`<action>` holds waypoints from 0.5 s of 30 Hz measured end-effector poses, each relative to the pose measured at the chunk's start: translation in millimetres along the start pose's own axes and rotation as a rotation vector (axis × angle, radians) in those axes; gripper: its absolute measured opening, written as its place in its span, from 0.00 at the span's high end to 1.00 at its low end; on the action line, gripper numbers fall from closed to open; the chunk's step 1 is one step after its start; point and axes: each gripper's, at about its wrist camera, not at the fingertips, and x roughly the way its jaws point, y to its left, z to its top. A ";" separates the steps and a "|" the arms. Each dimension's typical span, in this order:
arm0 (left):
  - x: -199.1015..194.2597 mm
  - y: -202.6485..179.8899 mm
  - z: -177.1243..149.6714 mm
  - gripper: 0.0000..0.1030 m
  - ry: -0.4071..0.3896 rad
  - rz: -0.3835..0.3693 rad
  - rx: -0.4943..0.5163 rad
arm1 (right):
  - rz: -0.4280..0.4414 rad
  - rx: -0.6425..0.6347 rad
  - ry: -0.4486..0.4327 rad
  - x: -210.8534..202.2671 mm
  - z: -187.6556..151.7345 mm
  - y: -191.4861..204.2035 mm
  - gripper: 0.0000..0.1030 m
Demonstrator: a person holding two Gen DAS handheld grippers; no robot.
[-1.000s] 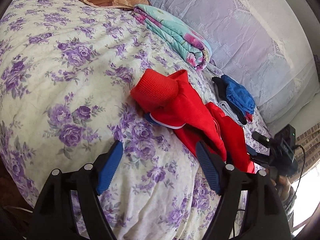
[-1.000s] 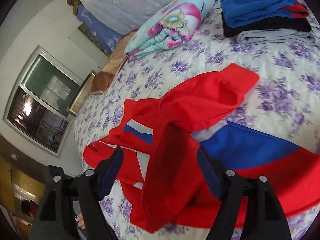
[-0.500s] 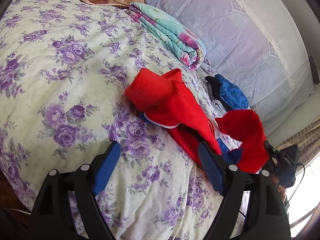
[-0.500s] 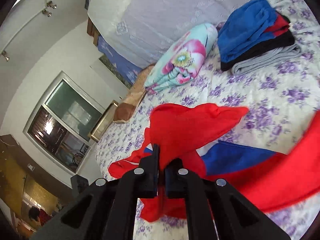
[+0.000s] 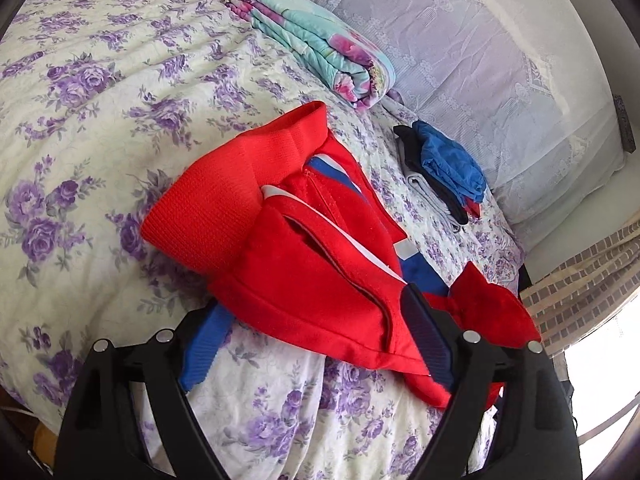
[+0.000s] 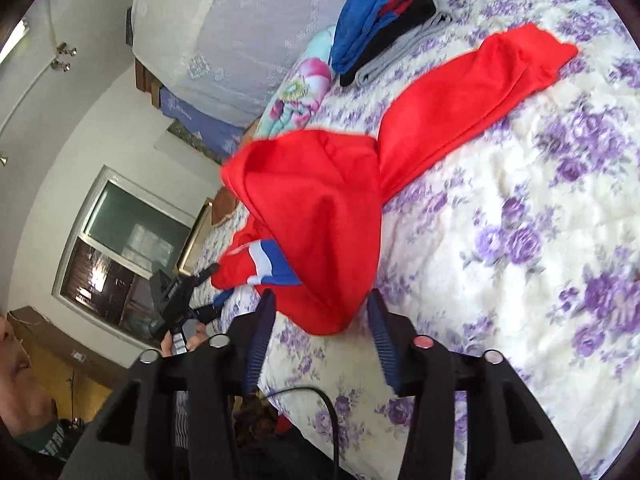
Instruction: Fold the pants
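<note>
1. Pants (image 5: 304, 264), seen from my left wrist: red with blue and white stripes, lying crumpled on the floral bed (image 5: 100, 128). The ribbed waistband sits up and to the left, and the bulk of the cloth runs down to the right, under the right finger of my left gripper (image 5: 316, 344). That gripper is spread wide and holds nothing. A thick folded edge of the fabric lies right between the blue pads, just ahead of them.

2. This view alone shows the waistband end and the open pocket seam. Beyond lie a rolled floral quilt (image 5: 320, 56) and a stack of folded clothes (image 5: 444, 172), well apart from the pants.

3. From my right wrist, the pants (image 6: 320, 220) bunch up in a loose hump directly ahead of my right gripper (image 6: 320, 332). Its jaws stand apart. The hump droops into the gap, but I see no pinch on it, so I judge it empty.

4. Only this view shows one leg stretching long toward the upper right, its cuff flat on the bed near the folded stack (image 6: 380, 16). It also shows my other gripper at the left, beside the striped part.

5. The long axis runs from waistband to that cuff. My left is nearer the waist and my right nearer the leg, so I judge that spreading the pants flat comes first.
</note>
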 end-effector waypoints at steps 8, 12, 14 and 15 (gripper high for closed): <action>1.5 7.2 1.6 0.21 -0.007 0.008 -0.021 | -0.201 -0.309 -0.126 6.4 46.8 82.3 0.29; -0.5 7.7 0.1 0.21 -0.007 0.006 -0.019 | -0.470 -0.753 -0.090 74.1 46.7 142.5 0.28; -1.8 9.9 0.0 0.21 -0.005 -0.001 -0.024 | -0.591 -0.857 -0.025 109.5 51.6 138.4 0.33; -2.7 10.7 -0.1 0.21 -0.004 -0.005 -0.025 | -0.624 -0.851 0.016 121.6 57.2 127.2 0.41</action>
